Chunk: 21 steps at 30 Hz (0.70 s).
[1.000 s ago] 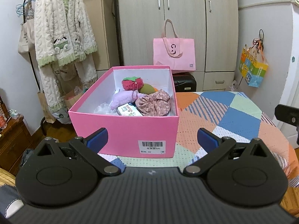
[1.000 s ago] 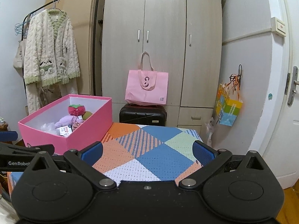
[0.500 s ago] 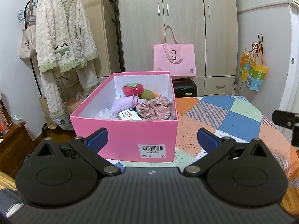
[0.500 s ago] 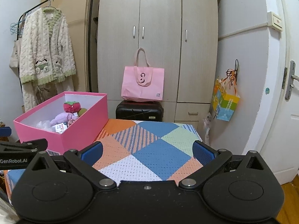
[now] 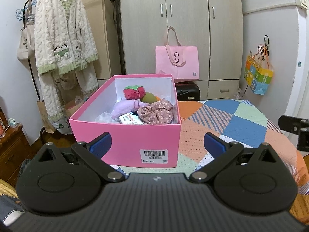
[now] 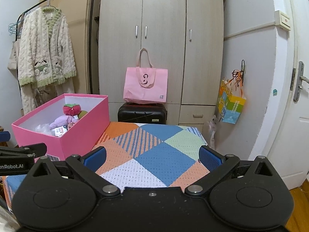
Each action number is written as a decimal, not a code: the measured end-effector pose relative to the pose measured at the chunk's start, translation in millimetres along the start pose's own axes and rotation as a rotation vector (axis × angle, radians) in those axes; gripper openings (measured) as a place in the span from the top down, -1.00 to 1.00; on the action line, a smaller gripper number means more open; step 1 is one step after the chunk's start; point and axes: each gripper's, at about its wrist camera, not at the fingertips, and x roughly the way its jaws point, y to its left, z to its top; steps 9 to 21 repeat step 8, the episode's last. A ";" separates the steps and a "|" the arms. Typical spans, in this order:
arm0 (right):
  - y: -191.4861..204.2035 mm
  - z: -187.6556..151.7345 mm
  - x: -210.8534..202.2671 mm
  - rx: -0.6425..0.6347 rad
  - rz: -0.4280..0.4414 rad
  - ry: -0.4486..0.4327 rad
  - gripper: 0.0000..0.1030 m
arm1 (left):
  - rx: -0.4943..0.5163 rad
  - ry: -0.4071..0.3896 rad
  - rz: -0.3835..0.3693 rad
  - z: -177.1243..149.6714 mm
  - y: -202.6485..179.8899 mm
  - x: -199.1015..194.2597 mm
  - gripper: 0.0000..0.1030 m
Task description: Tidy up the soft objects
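Observation:
A pink box [image 5: 125,141] [image 6: 58,143] stands on the patchwork tablecloth [image 5: 222,123] [image 6: 154,154]. Inside lie a red strawberry plush [image 5: 134,91] [image 6: 71,109], a green plush [image 5: 149,97], a purple plush [image 5: 123,109] [image 6: 60,120], a floral scrunchie [image 5: 156,112], a small printed packet [image 5: 130,118] and white crumpled material [image 5: 103,117]. My left gripper [image 5: 157,145] is open just in front of the box, nothing between its fingers. My right gripper [image 6: 152,155] is open over the cloth to the box's right, empty. Its edge shows in the left wrist view [image 5: 295,129].
Behind the table are a beige wardrobe [image 6: 162,44], a pink tote bag [image 6: 145,86] on a black suitcase [image 6: 142,114], a fleece robe on a rack [image 5: 63,44], a colourful bag on the wall [image 6: 231,104] and a white door [image 6: 289,96].
Both grippers have drawn back and risen slightly; the box and room appear a little lower and farther in both views. Both grippers stay open and empty.

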 end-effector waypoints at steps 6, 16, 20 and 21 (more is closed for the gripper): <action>-0.9 -0.1 2.0 0.002 0.000 0.005 -1.00 | 0.005 -0.003 0.000 -0.2 -1.1 -1.2 -1.00; -0.3 -0.1 2.1 -0.001 0.000 0.006 -1.00 | 0.005 -0.003 -0.001 -0.3 -1.0 -1.1 -1.00; -0.3 -0.1 2.1 -0.001 0.000 0.006 -1.00 | 0.005 -0.003 -0.001 -0.3 -1.0 -1.1 -1.00; -0.3 -0.1 2.1 -0.001 0.000 0.006 -1.00 | 0.005 -0.003 -0.001 -0.3 -1.0 -1.1 -1.00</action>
